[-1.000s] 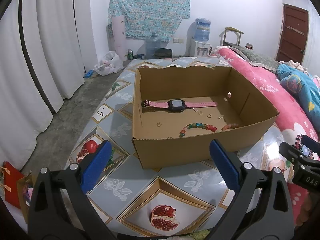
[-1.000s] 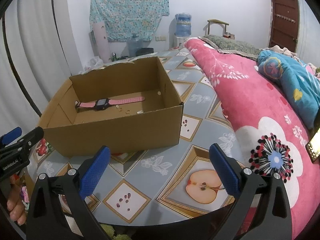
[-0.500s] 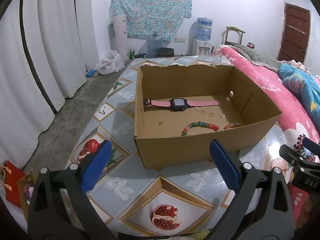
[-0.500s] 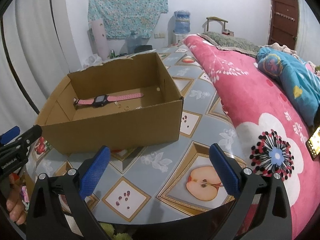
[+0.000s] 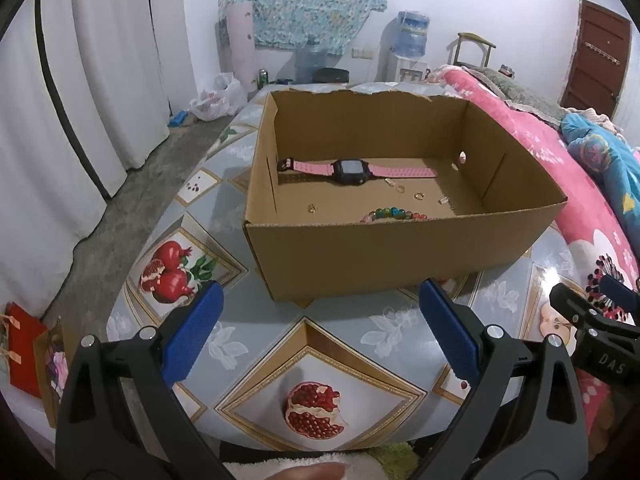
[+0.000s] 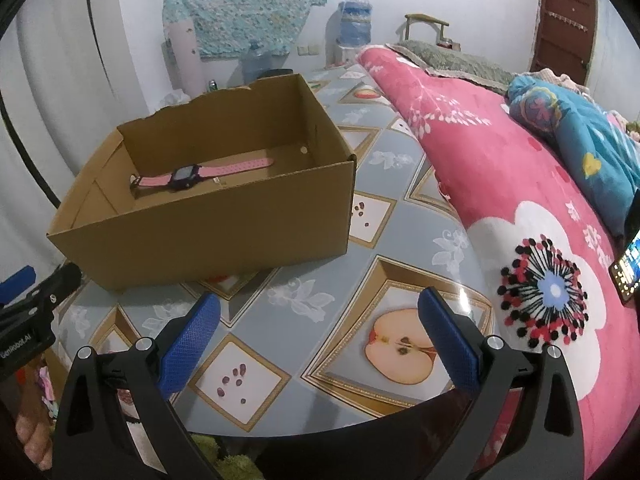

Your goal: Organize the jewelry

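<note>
Several pieces of jewelry lie on the floor of the open brown cardboard box (image 5: 400, 256): the pink-strapped watch with a black face (image 5: 351, 169) stretches left to right along the far wall, its long axis running across our line of approach, while the string of coloured beads (image 5: 394, 214) sits nearer, tucked just behind the near wall, with a few small gold rings (image 5: 418, 196) between the two. We judge that everything we must sort lies ahead of and beyond the near wall, so any reach has to go up over that rim and then down. Our left gripper (image 5: 320, 332) faces the box almost squarely, its blue pads spread wide and holding nothing; our right gripper (image 6: 320, 334) stands equally wide and empty, but off to the right, seeing the box to its far left and the watch (image 6: 188, 176) at an angle. We reckon the left is the nearer and better aligned. Both hover over the fruit-patterned blue tablecloth (image 5: 316, 344), with the pink floral blanket (image 6: 520, 208) on the right.
</note>
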A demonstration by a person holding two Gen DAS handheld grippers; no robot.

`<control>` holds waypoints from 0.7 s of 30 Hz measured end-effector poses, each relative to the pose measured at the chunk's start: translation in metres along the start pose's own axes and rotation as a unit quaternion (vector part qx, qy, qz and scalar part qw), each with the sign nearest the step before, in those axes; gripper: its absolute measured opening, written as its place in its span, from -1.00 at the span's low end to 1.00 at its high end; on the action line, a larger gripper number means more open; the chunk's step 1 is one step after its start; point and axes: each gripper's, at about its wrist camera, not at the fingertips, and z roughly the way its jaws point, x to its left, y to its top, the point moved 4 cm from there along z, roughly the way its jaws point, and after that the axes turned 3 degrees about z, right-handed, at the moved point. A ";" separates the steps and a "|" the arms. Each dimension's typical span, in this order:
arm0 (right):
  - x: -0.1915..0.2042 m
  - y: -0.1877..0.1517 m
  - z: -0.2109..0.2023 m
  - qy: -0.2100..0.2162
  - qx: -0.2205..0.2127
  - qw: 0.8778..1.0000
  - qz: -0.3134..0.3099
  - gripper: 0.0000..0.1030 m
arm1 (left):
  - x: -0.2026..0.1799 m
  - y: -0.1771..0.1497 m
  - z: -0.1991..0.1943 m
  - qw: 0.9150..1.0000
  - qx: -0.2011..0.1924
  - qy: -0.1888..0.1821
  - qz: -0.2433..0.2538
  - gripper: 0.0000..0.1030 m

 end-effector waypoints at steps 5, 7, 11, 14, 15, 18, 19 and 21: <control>0.001 0.000 0.003 0.002 0.007 1.000 0.000 0.87 | -0.003 -0.003 0.003 1.000 0.010 0.000 -0.002 0.84; 0.002 0.000 0.004 0.001 0.008 1.000 -0.003 0.87 | -0.003 -0.004 0.005 1.000 0.015 -0.001 -0.004 0.84; 0.003 0.000 0.006 0.002 0.012 1.000 -0.003 0.87 | -0.005 -0.004 0.008 1.000 0.024 -0.004 -0.006 0.84; 0.003 0.000 0.006 0.002 0.012 1.000 -0.003 0.87 | -0.005 -0.004 0.011 1.000 0.029 -0.005 -0.008 0.84; 0.003 0.000 0.006 0.002 0.012 1.000 -0.004 0.87 | -0.005 -0.004 0.011 0.999 0.031 -0.005 -0.008 0.84; 0.004 0.000 0.008 0.003 0.014 1.000 -0.005 0.87 | -0.006 -0.004 0.013 0.999 0.036 -0.007 -0.009 0.84; 0.004 0.000 0.008 0.004 0.014 1.000 -0.006 0.87 | -0.007 -0.004 0.013 0.999 0.037 -0.008 -0.008 0.84; 0.004 0.000 0.009 0.003 0.015 1.000 -0.007 0.87 | -0.008 -0.004 0.014 0.999 0.040 -0.009 -0.007 0.84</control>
